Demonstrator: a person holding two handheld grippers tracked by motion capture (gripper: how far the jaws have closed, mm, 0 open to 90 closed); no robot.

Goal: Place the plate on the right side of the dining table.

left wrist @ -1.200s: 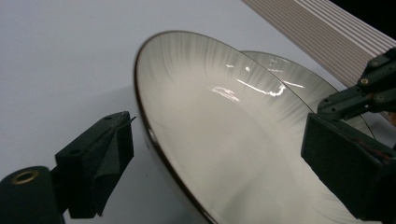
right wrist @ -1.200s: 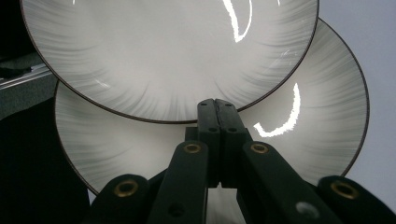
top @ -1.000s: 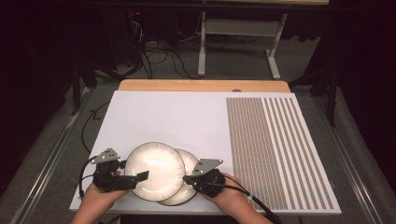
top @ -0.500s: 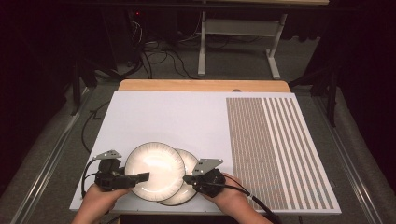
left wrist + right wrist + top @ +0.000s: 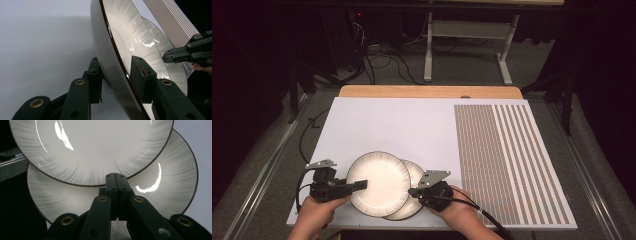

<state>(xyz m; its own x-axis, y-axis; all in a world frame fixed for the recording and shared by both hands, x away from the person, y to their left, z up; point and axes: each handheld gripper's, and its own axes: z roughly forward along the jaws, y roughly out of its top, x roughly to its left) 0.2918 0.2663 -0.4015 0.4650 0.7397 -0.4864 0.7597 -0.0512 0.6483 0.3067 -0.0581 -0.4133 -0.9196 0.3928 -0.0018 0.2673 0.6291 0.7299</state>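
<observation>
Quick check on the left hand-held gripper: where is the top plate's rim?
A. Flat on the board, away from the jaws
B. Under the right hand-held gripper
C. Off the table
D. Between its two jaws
D: in the left gripper view, the top plate's rim runs between the two jaws of the left hand-held gripper, one jaw under it and one over it.

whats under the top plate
A second, matching plate lies under the top plate, sticking out on its right side. The rest of it is covered. The left gripper, whose jaws have just been closing, straddles the top plate's rim.
</observation>
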